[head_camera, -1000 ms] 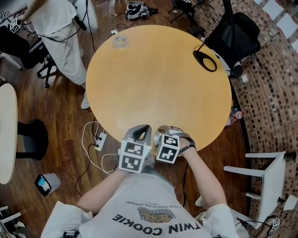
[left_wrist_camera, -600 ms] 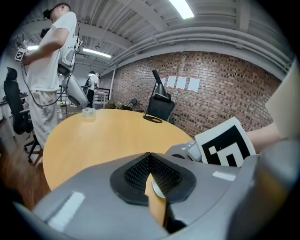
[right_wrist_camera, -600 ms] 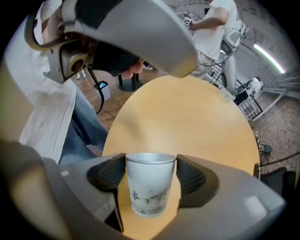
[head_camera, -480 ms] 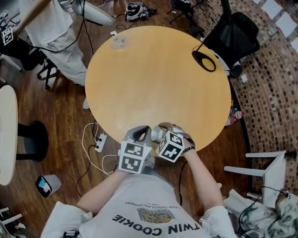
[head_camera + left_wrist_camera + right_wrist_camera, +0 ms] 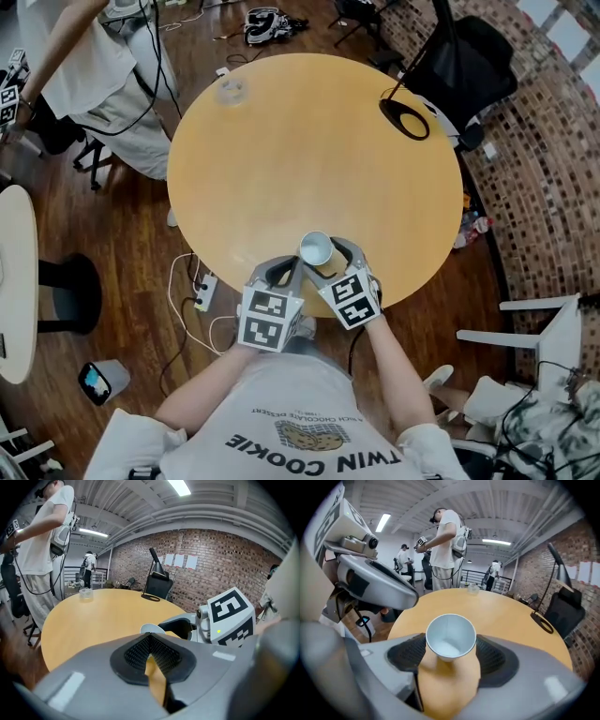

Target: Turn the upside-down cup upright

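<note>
The right gripper (image 5: 450, 657) has its fingers clamped on the cup (image 5: 451, 633), which sits between them with its open mouth facing up at the near edge of the table (image 5: 309, 141), while the left gripper (image 5: 151, 652), just left of them, has its fingers pressed together on nothing.

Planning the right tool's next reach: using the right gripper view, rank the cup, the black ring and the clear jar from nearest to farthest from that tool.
1. Cup: between the right tool's pads.
2. Black ring: on the table, to the right.
3. Clear jar: at the far edge, straight ahead.
</note>
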`<act>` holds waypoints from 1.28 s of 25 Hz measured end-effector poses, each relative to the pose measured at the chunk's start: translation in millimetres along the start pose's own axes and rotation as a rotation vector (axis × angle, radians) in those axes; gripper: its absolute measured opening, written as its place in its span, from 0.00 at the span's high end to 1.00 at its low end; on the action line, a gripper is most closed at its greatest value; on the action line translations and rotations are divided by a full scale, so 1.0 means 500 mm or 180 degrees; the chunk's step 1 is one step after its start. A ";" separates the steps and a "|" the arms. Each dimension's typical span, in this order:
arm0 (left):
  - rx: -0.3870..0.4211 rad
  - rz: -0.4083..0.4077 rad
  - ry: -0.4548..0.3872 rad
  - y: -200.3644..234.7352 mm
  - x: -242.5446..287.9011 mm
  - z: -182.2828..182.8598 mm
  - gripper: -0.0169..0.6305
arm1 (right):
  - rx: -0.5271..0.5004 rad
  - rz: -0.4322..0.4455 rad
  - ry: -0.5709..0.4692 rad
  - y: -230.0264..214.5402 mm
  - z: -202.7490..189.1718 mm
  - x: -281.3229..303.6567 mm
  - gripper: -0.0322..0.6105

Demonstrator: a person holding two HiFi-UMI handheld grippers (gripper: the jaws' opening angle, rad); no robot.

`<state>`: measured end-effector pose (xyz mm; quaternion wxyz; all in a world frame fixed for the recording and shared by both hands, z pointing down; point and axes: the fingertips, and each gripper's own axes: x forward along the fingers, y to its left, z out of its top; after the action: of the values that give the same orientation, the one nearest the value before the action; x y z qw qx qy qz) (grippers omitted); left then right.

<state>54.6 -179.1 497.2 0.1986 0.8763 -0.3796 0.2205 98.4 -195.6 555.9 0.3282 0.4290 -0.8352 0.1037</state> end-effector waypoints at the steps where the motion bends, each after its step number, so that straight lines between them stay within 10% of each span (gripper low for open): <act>1: 0.0010 -0.0007 0.0008 -0.002 0.001 0.000 0.97 | 0.0082 -0.0066 -0.0048 -0.005 -0.004 0.000 0.43; 32: 0.0084 -0.0124 0.0015 -0.026 0.001 0.004 0.97 | 0.0553 -0.0416 -0.0303 -0.029 -0.019 -0.051 0.42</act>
<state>65.2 -172.0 493.2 0.1922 0.8855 -0.3590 0.2237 124.8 -183.8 545.3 0.2558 0.5138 -0.8080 0.1335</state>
